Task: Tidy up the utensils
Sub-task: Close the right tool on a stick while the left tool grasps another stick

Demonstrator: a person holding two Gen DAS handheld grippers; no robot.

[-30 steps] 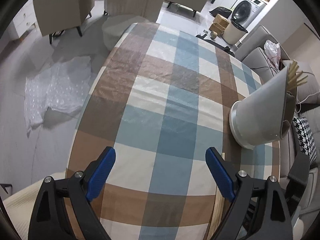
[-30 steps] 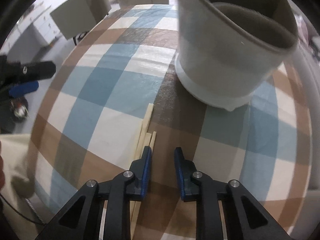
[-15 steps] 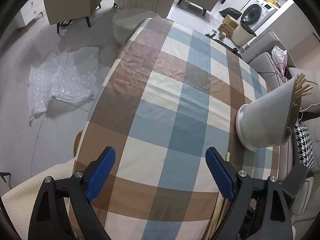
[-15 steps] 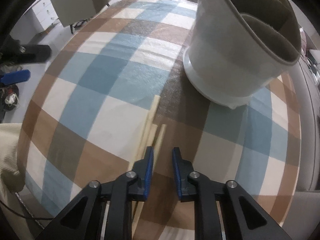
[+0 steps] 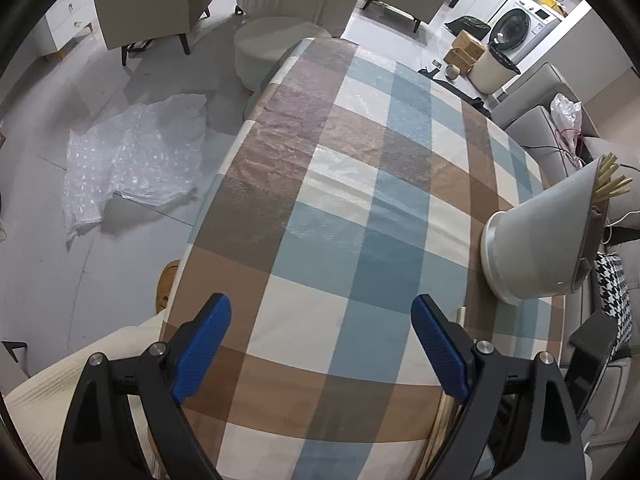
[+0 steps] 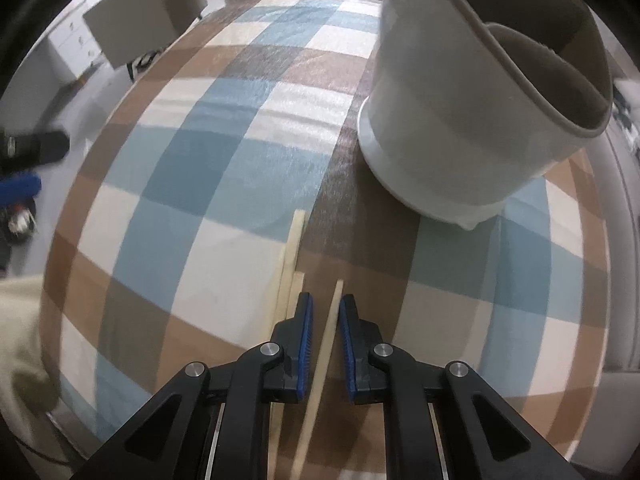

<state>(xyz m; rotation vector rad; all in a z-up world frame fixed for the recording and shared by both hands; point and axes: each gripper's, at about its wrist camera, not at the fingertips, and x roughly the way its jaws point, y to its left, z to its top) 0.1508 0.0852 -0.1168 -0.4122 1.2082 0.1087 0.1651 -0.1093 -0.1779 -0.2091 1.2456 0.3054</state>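
My right gripper (image 6: 325, 300) points down at the checked tablecloth (image 6: 224, 168), shut on a single pale wooden chopstick (image 6: 330, 320) that runs between its blue pads. Two or three more chopsticks (image 6: 291, 256) lie just left of it on the cloth. The white and grey utensil holder (image 6: 460, 120) stands close ahead to the right. In the left wrist view that holder (image 5: 540, 248) has several chopsticks (image 5: 608, 184) sticking out of its top. My left gripper (image 5: 320, 312) hangs wide open over the cloth with nothing between its fingers.
The table edge (image 5: 224, 184) drops to a grey floor with a sheet of bubble wrap (image 5: 132, 156). Beige chairs (image 5: 156, 4) and a round stool (image 5: 272, 48) stand beyond the far end. A grey sofa (image 5: 560, 128) runs along the right side. A cream sleeve (image 5: 60, 400) shows at lower left.
The right jaws have narrowed onto one chopstick, which now sits apart from the others on the cloth. The left gripper stays open; its view has tilted slightly.
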